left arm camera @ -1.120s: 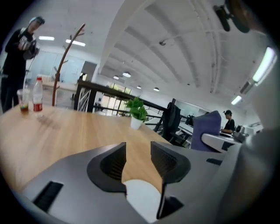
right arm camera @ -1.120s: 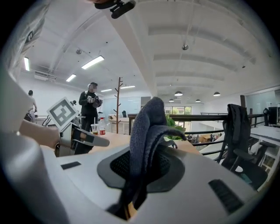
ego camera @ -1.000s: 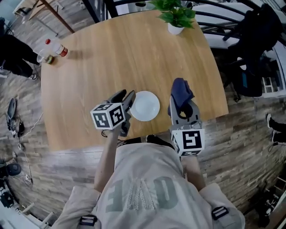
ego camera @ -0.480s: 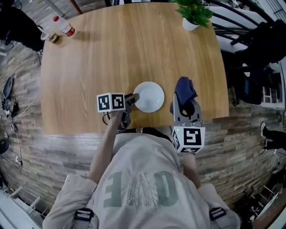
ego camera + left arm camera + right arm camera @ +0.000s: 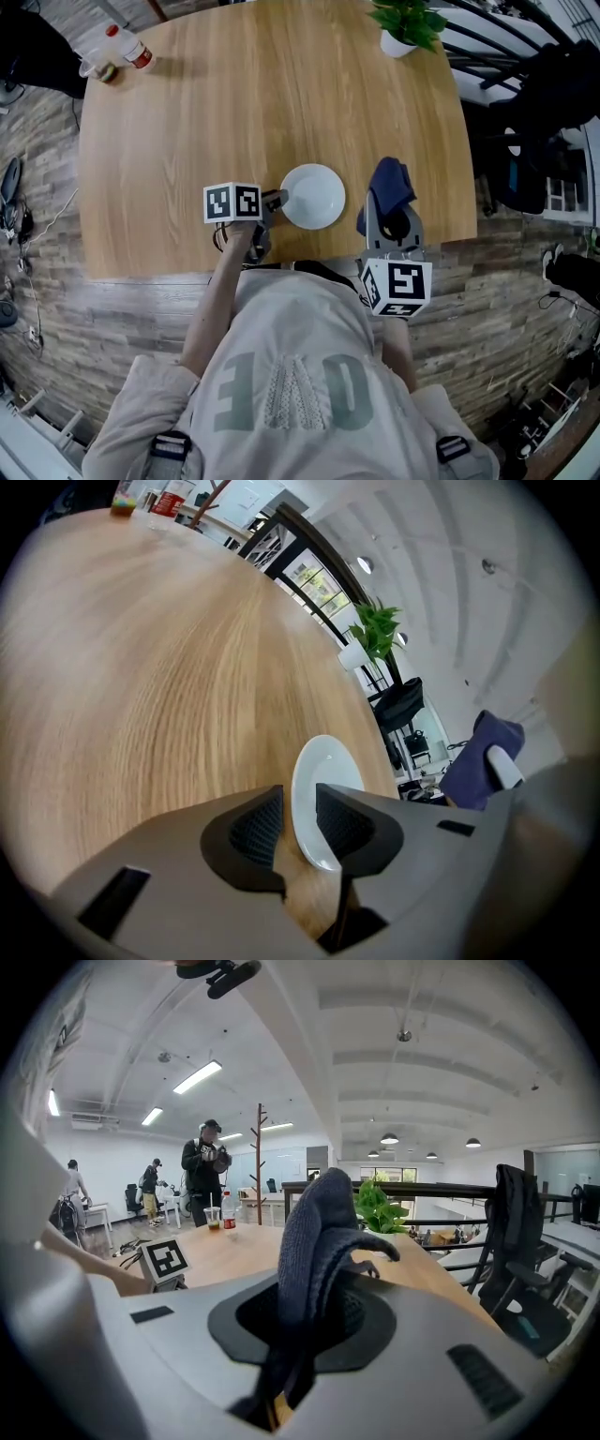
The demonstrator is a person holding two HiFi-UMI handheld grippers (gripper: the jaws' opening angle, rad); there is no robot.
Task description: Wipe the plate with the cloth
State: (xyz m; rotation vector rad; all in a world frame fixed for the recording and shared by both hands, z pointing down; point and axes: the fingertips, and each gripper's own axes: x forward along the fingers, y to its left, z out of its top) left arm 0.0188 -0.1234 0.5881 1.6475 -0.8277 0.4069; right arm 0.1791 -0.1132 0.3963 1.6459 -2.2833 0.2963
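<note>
Left gripper (image 5: 298, 819) jaws just closing round the plate (image 5: 314, 195) rim, not yet pinching it — I should squeeze gently, keep it flat — while my right gripper (image 5: 387, 217) clamps the cloth (image 5: 389, 183).

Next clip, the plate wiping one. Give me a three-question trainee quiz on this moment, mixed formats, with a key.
1. True or false: the right gripper is clamped on the cloth.
2. What sits between the left gripper's jaws? A) a spoon B) the plate's rim C) nothing
3. Fill in: seen from the person, the plant stands at the table's ___ edge.

Key
1. True.
2. B. The jaws have just been closing with the rim between them, and a slim gap still shows at one pad.
3. Far.
</note>
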